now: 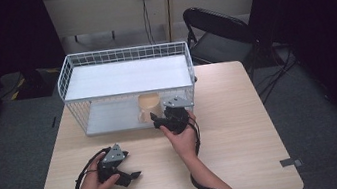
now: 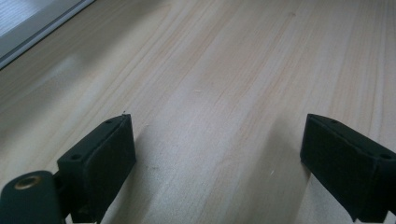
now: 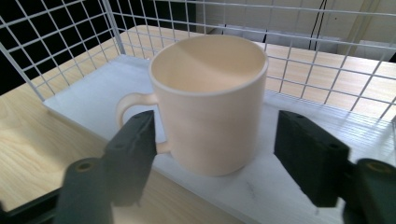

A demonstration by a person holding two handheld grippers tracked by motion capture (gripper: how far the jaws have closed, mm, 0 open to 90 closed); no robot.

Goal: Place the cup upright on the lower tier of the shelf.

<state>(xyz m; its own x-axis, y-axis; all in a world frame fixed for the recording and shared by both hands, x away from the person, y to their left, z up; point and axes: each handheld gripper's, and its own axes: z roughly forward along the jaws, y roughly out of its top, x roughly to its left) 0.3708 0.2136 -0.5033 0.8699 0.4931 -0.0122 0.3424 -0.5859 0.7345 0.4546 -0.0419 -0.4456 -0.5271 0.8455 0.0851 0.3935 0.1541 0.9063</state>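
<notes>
Forearms enter from the bottom of the high view, each hand holding a two-jaw gripper above the pale wooden surface [image 1: 242, 129]. Left gripper [image 1: 127, 173] lies low over bare wood near the front edge; in the left gripper view its jaws stand wide apart with nothing between them. Right gripper [image 1: 160, 121] points into the open front of a white wire rack [image 1: 123, 56], a two-level basket whose upper shelf is bare. On the lower white shelf [image 3: 79, 100] stands a cream mug [image 3: 210, 112], upright, hollow showing no contents, handle turned toward the left of the right gripper view. Right jaws are open on either side of the mug: the left jaw sits in front of the handle, the right one stands apart from the wall, neither visibly pressing. Behind the surface stands a dark folding chair [image 1: 215, 32].
</notes>
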